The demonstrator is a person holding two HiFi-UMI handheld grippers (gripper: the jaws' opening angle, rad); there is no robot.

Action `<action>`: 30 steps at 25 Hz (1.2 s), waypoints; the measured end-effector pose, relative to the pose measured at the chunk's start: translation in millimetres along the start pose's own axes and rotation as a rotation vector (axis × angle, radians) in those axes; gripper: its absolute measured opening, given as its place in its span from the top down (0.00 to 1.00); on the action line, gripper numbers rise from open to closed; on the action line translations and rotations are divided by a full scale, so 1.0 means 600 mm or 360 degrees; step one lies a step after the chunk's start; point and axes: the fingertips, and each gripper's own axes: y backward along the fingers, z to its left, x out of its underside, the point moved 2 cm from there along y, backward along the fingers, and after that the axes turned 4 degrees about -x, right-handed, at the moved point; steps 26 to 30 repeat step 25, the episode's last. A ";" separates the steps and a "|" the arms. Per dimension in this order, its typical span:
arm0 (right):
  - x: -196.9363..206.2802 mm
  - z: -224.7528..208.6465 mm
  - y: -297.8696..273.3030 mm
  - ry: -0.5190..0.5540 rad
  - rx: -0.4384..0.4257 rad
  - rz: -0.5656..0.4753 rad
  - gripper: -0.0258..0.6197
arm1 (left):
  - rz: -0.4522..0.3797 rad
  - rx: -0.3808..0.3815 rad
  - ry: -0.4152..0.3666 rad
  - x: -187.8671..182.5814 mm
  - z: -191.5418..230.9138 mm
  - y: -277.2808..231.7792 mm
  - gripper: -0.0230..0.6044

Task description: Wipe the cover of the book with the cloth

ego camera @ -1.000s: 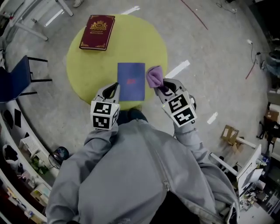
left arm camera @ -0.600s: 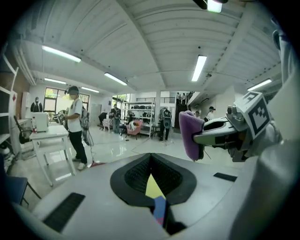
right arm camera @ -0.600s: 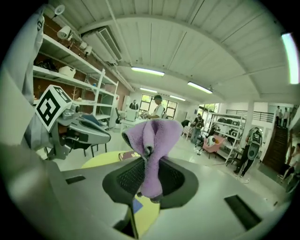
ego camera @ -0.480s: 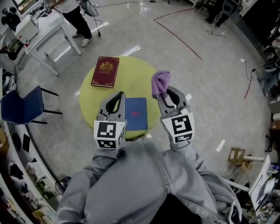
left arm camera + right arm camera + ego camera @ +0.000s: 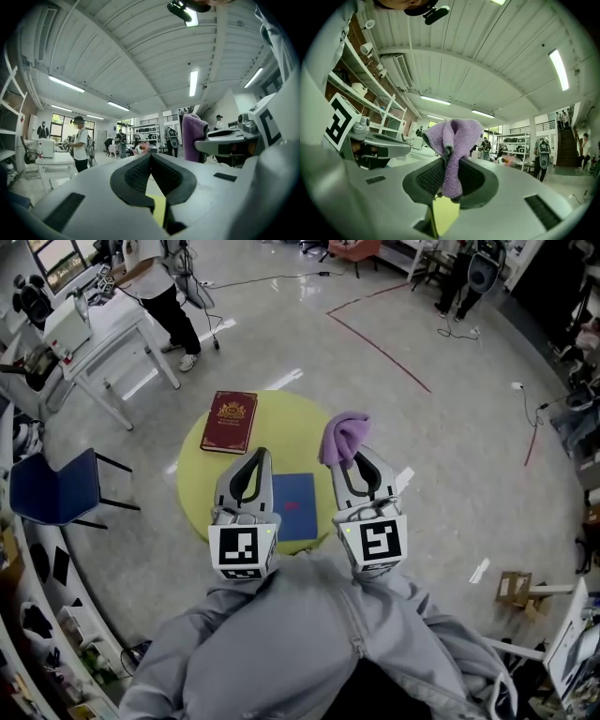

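A round table (image 5: pixel 292 427) stands before the person. On it, the far book (image 5: pixel 229 422) lies near the rim at 10 o'clock. The near book (image 5: pixel 294 505) lies by the rim at 6 o'clock, well apart from the other.

The left gripper (image 5: pixel 259 457) hangs above the table just left of the near book, pointing to 12 o'clock. The right gripper (image 5: pixel 359 459) hangs just right of that book, level with the left one. A cloth (image 5: pixel 343 436) sits between its jaws and sticks out past their tips, over the table's 2 o'clock rim.

Beyond the table, a chair (image 5: pixel 54 489) stands at 9 o'clock. A desk (image 5: pixel 98 332) stands at 11 o'clock with a person (image 5: pixel 167 289) just behind it.
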 end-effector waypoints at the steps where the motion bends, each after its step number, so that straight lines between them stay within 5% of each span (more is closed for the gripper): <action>1: 0.002 0.005 0.000 0.0000 -0.0017 -0.0009 0.82 | -0.0004 0.0003 -0.0007 0.001 -0.005 0.000 0.94; 30: 0.012 0.014 0.009 -0.0024 -0.0063 -0.0072 0.82 | 0.0046 0.0019 0.0002 0.026 -0.018 0.008 0.94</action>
